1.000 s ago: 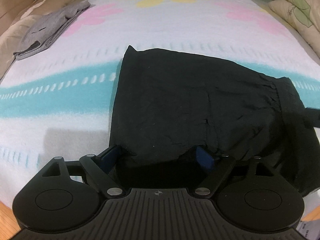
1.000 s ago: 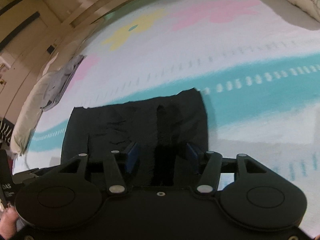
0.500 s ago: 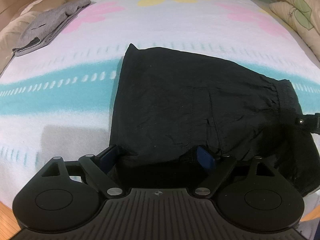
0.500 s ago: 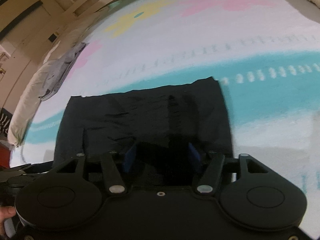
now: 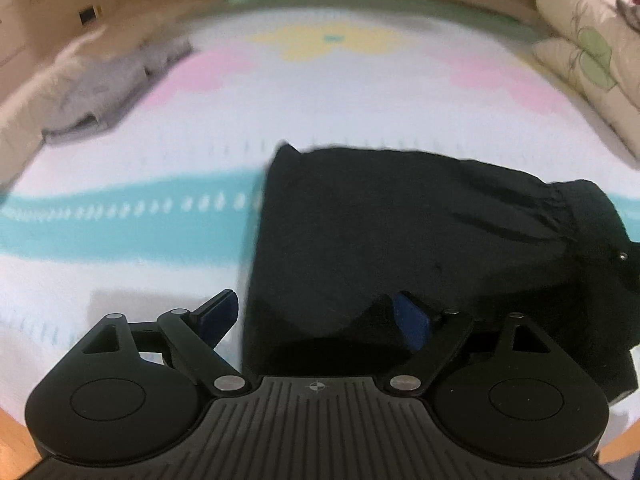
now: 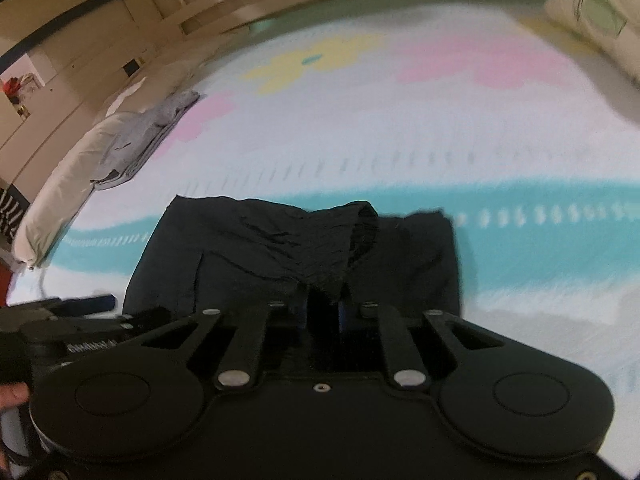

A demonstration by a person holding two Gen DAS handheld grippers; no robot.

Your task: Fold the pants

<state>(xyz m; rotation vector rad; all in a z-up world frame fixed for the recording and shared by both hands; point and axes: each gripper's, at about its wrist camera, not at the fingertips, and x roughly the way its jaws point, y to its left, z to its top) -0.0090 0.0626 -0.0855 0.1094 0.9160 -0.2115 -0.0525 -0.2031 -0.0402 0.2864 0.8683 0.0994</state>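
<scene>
Pants [image 6: 304, 256] are pinched at the near edge by right gripper [image 6: 323, 310]; left gripper [image 5: 316, 316] is spread apart, so fabric could slip and the fold skew.

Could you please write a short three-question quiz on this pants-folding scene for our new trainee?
1. True or false: the right gripper is shut on a lifted fold of the black pants.
2. Multiple choice: the left gripper is (A) wide open at the pants' near edge, (B) shut on the grey garment, (C) out of view.
3. Fill in: the folded grey garment lies to the far ____ of the pants on the bedspread.

Key: 1 true; 2 A; 3 left.
</scene>
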